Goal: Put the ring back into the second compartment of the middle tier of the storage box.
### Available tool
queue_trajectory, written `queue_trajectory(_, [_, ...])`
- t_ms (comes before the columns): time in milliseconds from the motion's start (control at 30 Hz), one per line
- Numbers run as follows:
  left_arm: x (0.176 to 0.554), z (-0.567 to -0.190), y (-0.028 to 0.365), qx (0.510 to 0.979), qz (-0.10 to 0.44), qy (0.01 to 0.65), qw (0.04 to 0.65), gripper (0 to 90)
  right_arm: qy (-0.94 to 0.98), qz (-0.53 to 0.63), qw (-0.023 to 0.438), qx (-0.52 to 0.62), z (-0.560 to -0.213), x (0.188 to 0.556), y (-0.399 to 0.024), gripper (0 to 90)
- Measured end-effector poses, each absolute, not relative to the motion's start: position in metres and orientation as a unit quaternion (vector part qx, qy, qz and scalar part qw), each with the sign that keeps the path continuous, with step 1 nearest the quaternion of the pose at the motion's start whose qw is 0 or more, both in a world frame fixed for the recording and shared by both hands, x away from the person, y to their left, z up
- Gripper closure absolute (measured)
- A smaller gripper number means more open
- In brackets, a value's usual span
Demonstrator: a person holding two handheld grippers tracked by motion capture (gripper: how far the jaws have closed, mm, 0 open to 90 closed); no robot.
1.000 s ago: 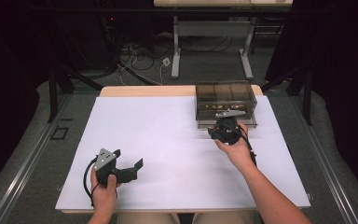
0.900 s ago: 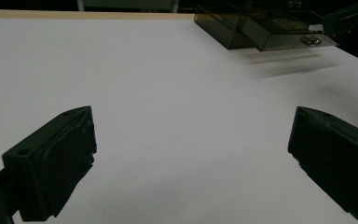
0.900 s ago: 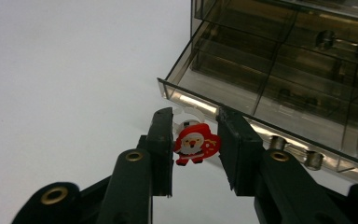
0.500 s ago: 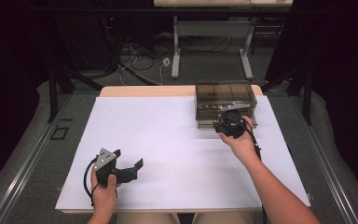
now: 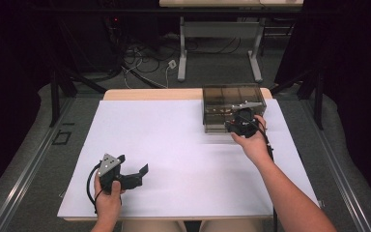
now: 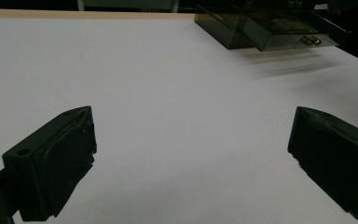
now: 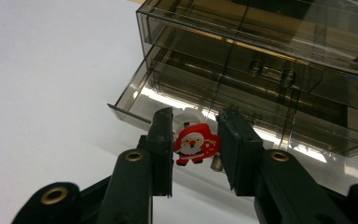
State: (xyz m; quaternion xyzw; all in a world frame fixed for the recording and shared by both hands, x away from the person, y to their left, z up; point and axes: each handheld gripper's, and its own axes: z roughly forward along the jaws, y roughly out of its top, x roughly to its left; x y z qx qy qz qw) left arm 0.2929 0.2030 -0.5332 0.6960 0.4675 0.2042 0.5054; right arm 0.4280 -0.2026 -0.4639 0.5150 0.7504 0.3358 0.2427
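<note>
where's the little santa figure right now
The santa figure is pinched between the jaws of the right gripper, seen in the right gripper view just in front of the open bottom drawer of the smoky drawer box at the table's far right.

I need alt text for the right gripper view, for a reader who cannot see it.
The right claw grips a small Santa figure between its two black jaws, just before the open lower drawer of a smoky transparent drawer box on a white table.
</note>
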Motion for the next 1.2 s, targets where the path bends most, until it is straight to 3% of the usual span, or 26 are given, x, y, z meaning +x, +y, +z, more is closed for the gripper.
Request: queue_trajectory(1200, [0.293, -0.533, 0.203, 0.696, 0.204, 0.467, 0.505, 1.2, 0.737, 0.31, 0.259, 0.542, -0.486, 0.452, -0.206, 66.8])
